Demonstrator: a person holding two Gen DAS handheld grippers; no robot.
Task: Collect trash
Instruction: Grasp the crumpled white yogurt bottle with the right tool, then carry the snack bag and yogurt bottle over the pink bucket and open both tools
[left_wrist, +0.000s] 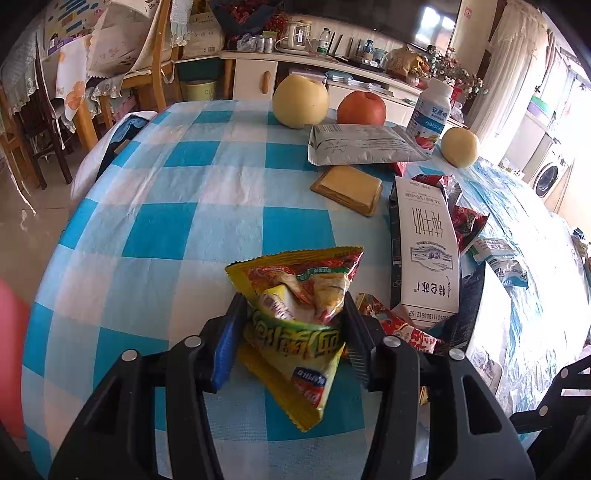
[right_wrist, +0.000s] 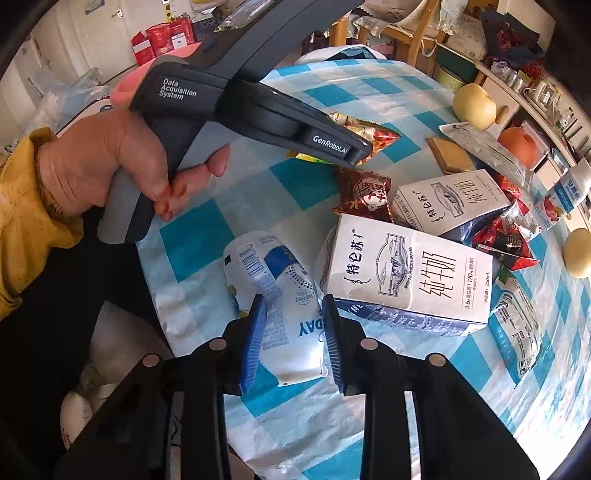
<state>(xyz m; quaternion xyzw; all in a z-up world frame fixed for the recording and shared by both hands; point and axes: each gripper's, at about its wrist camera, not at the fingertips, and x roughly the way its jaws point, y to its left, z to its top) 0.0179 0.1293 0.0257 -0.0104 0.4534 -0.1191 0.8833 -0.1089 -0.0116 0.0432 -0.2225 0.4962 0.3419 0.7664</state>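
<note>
My left gripper (left_wrist: 293, 314) is shut on a crumpled yellow and red snack wrapper (left_wrist: 299, 295) and holds it over the blue checked tablecloth (left_wrist: 177, 206). The same wrapper (right_wrist: 364, 134) shows at the left gripper's tip in the right wrist view. My right gripper (right_wrist: 293, 315) is shut on a white and blue pouch (right_wrist: 280, 295) near the table's front edge. Two white milk cartons (right_wrist: 406, 273) (right_wrist: 450, 199) and red wrappers (right_wrist: 364, 192) lie beside it.
Two yellow pears (left_wrist: 301, 101) (left_wrist: 460, 146), a red apple (left_wrist: 361, 108), a yogurt bottle (left_wrist: 428, 114), a silver pouch (left_wrist: 362, 144) and a tan packet (left_wrist: 347, 188) sit at the far side. Wooden chairs (left_wrist: 155, 66) and a cabinet (left_wrist: 332, 74) stand behind the table.
</note>
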